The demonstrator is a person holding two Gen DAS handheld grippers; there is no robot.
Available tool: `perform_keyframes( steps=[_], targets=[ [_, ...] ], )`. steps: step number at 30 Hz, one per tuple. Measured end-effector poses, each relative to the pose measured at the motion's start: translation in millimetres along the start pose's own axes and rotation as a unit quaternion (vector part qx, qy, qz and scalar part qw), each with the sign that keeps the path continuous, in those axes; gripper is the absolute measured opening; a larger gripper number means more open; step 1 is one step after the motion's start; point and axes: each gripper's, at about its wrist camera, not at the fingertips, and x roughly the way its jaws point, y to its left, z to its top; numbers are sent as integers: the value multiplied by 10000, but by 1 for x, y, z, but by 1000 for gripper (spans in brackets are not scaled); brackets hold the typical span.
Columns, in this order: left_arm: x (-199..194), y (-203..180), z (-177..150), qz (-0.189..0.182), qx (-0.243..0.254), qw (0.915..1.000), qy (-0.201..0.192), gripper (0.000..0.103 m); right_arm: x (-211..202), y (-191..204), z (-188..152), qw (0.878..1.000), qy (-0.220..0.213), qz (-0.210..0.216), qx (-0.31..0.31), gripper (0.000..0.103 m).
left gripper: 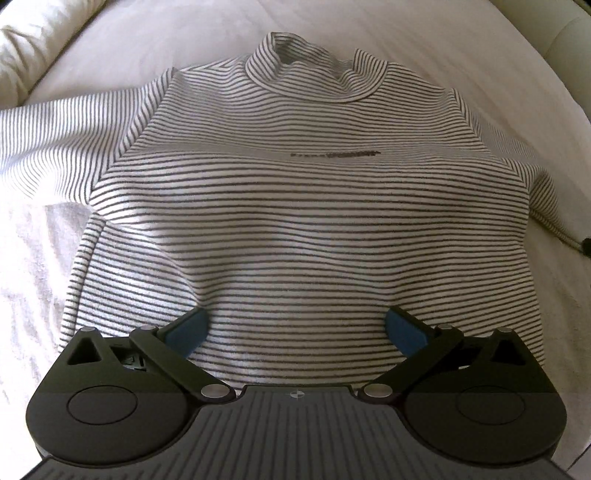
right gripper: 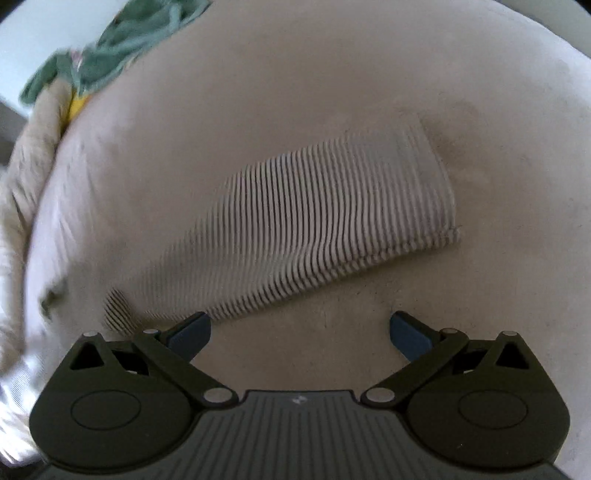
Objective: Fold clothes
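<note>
A white top with thin dark stripes [left gripper: 288,206] lies spread flat on the pale bed sheet [left gripper: 184,33], high collar [left gripper: 314,70] at the far end and one sleeve [left gripper: 62,144] stretched out to the left. My left gripper [left gripper: 295,330] hangs open over the lower body of the top, close to its hem, nothing between the blue pads [left gripper: 190,328]. In the right wrist view the other striped sleeve [right gripper: 325,221] lies flat on the sheet, cuff [right gripper: 436,177] to the right. My right gripper [right gripper: 300,332] stands open over bare sheet just in front of that sleeve.
A cream cushion or rolled duvet [left gripper: 33,48] borders the bed at the far left. In the right wrist view a heap of green and yellow clothes [right gripper: 107,48] lies at the far left corner, and a beige blanket [right gripper: 26,177] runs along the left edge.
</note>
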Motion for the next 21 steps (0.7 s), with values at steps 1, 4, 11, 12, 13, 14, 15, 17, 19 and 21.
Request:
perform_keyframes(
  steps=[1,4,11,12,13,14,15,17,19,21],
  targets=[
    [-1,0,-2,13,16,10000,-20,103,7,8,-1,9998,-8,-102,-194,103],
    [-5,2,-9,21,97,9999,-92,103,20,28,-1,9971,65,-625,-432,103],
    [-29,17,-25,-292,490,9982,-195,103,-7,93,-30,9809,-921,-724,-1553,103],
    [-33,18,-23,-358,419,9983,-185,103,-6,103,-31,9778,-942,-737,-1722,103],
    [-36,19,-21,-421,342,9984,-171,103,-5,113,-33,9745,-957,-756,-1884,103],
    [-39,20,-19,-483,266,9984,-157,103,2,118,-31,9709,-876,-975,-2006,103],
    [-34,31,-13,-469,207,9986,-128,103,16,121,-23,9661,-834,-1278,-2085,103],
    [-32,49,-3,-534,145,9984,-89,103,43,127,-5,9534,-753,-1886,-2231,103],
    [-33,59,-20,-658,258,9975,-91,103,41,111,6,9654,-585,-1746,-1849,103],
    [-35,65,-20,-762,391,9963,-106,103,38,94,16,9759,-413,-1580,-1447,103]
  ],
)
